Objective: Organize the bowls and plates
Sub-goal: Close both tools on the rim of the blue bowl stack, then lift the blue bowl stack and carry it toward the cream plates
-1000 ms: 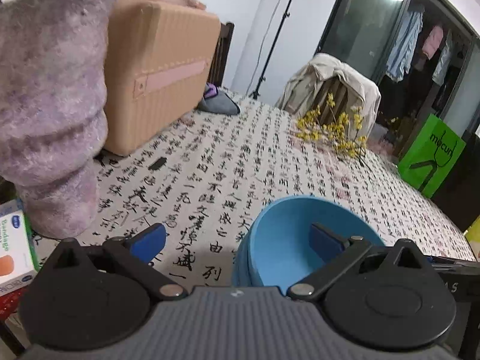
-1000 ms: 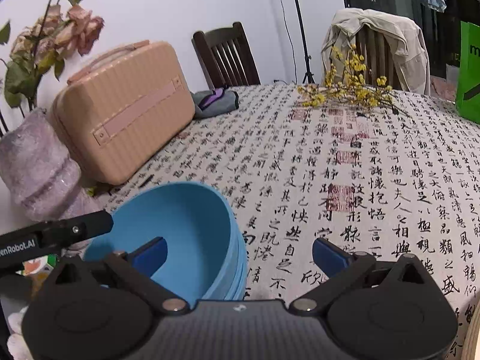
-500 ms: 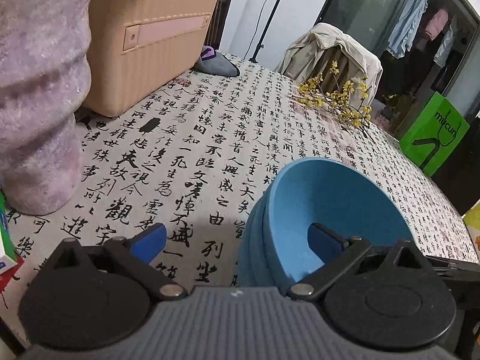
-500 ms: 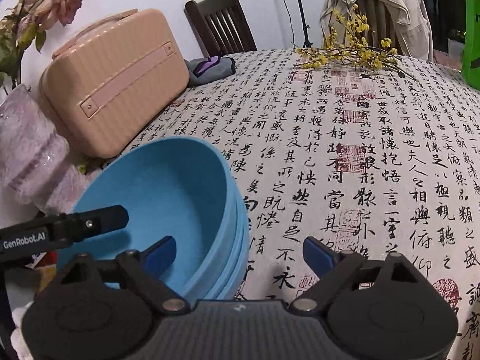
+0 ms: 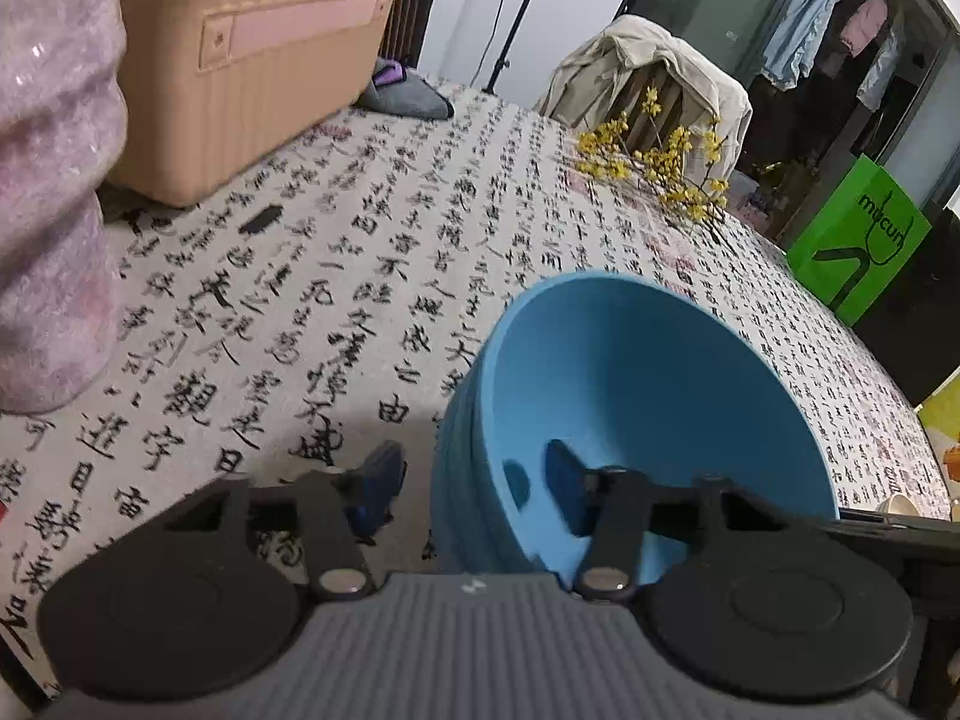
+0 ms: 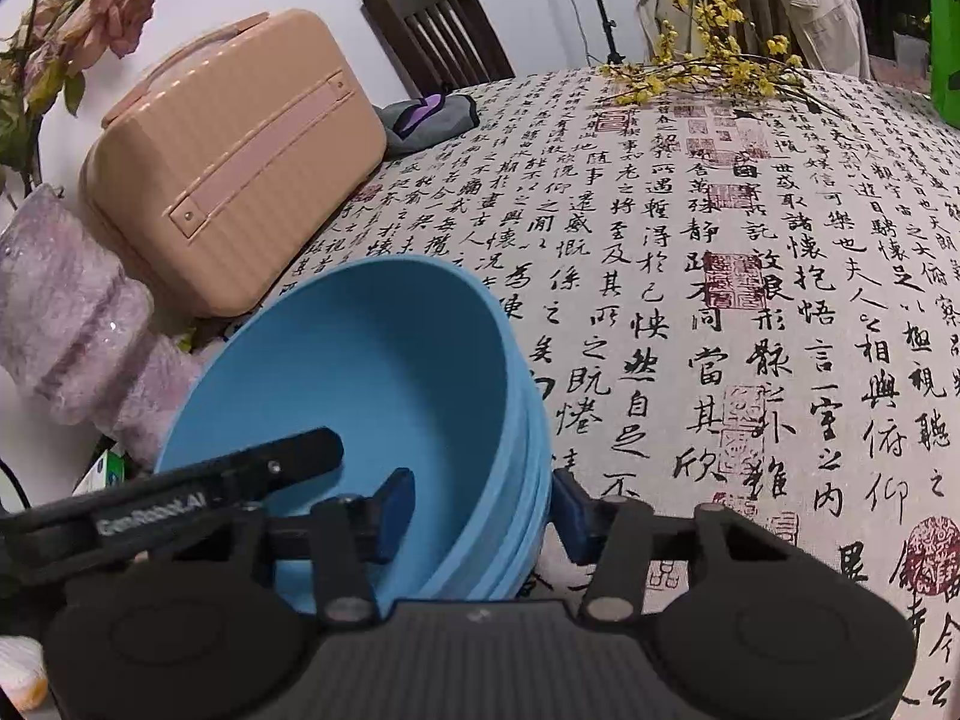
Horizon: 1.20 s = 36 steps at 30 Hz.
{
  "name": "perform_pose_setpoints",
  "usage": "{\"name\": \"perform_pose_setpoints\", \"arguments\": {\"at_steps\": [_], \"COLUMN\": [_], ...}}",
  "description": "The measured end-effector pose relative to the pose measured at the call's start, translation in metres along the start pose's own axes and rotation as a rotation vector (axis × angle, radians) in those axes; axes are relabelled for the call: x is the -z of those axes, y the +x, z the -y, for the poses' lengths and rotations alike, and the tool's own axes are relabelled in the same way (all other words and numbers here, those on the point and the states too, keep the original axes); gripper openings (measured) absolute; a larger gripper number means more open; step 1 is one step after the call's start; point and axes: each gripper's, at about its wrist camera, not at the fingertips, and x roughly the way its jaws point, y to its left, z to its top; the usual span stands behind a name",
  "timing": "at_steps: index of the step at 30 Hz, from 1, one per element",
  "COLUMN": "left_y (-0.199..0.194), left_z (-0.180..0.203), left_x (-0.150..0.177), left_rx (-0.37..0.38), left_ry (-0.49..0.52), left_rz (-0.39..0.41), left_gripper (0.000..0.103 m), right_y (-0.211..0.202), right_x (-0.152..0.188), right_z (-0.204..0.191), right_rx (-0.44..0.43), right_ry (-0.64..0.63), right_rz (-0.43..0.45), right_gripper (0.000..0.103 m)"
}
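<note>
A stack of nested blue bowls point(image 5: 630, 396) stands on the calligraphy-print tablecloth point(image 5: 360, 276); it also shows in the right wrist view point(image 6: 384, 372). My left gripper point(image 5: 474, 483) straddles the stack's left wall, one finger outside and one inside, jaws narrowed but a gap still shows at the outer pad. My right gripper point(image 6: 486, 507) straddles the stack's right wall the same way, its outer pad against the rims. The left gripper's finger point(image 6: 240, 471) reaches into the bowl in the right wrist view.
A pink hard case point(image 6: 234, 156) and a purple ribbed vase point(image 6: 66, 324) stand at the left. A grey pouch point(image 6: 429, 117), yellow flower sprigs point(image 6: 708, 69) and chairs sit at the far side. A green bag point(image 5: 858, 240) is beyond the table.
Both grippers moved in lower over the bowl stack and narrowed their jaws around its opposite walls. The bowls now fill more of both views.
</note>
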Motion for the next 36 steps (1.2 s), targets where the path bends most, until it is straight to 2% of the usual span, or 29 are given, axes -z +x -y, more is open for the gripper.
{"name": "perform_pose_setpoints", "arguments": {"at_steps": [2, 9, 16, 36], "left_y": [0.001, 0.002, 0.002, -0.002], "left_z": [0.001, 0.005, 0.011, 0.034], "left_x": [0.0, 0.001, 0.001, 0.005], "left_rx": [0.008, -0.023, -0.047, -0.046], "left_ry": [-0.002, -0.004, 0.002, 0.027], "left_rz": [-0.006, 0.008, 0.018, 0.02], "left_gripper": [0.04, 0.035, 0.035, 0.036], "right_y": [0.001, 0.001, 0.0, -0.017], "right_x": [0.0, 0.001, 0.001, 0.005], "right_z": [0.001, 0.002, 0.005, 0.019], "right_rx": [0.001, 0.017, 0.028, 0.029], "right_ry": [0.007, 0.008, 0.025, 0.045], "right_rz": [0.002, 0.008, 0.013, 0.043], "right_gripper": [0.046, 0.04, 0.033, 0.032]}}
